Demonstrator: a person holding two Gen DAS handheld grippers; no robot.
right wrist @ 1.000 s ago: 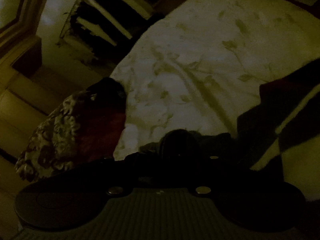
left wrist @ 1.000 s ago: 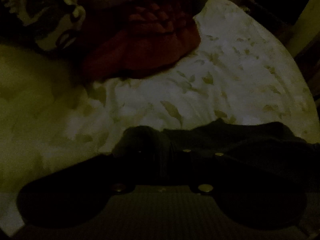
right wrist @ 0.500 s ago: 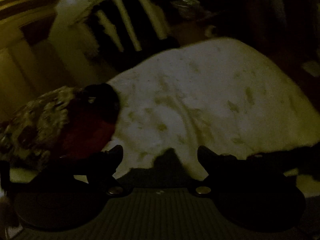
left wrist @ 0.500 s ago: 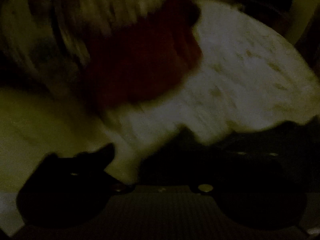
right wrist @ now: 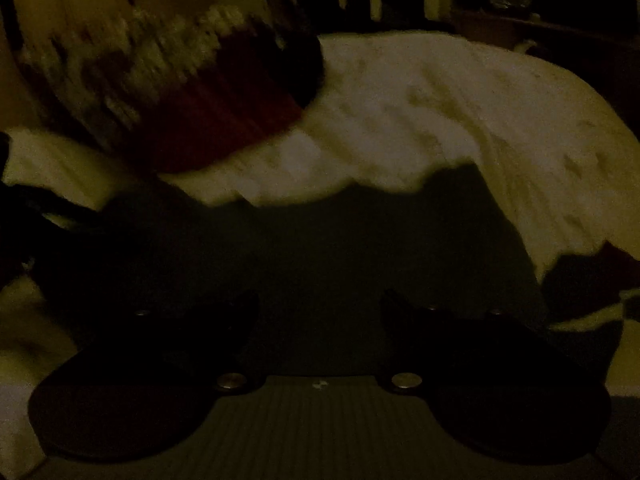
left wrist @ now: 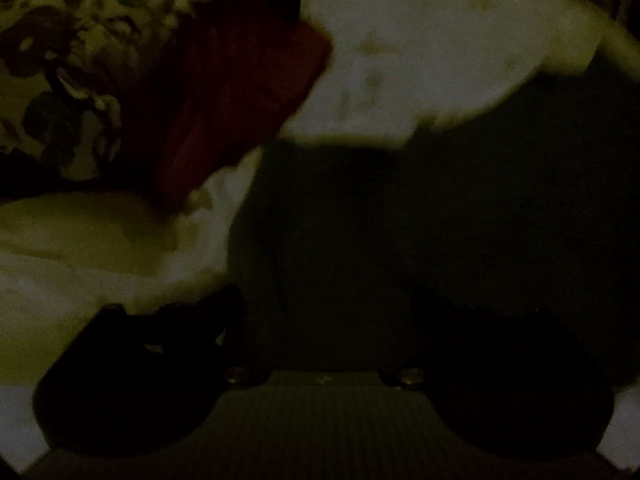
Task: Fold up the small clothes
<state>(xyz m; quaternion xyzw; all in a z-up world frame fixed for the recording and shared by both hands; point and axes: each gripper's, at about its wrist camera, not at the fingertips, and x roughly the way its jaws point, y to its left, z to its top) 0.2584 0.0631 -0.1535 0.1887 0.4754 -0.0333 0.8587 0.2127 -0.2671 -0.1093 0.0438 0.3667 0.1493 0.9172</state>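
The dark garment (left wrist: 420,216) lies spread on the bed (left wrist: 420,60), right in front of you, filling the middle of both views. Your left tool (left wrist: 320,312) has just sprung open and hangs over the cloth, nothing pinched. Your right tool (right wrist: 320,308) has just opened too, fingers (right wrist: 224,316) wide apart above the same dark cloth, gripping nothing. Beyond it, a red garment (right wrist: 224,120) and a floral one (left wrist: 80,60) sit heaped at the bed's far left. It's dim and blurred.
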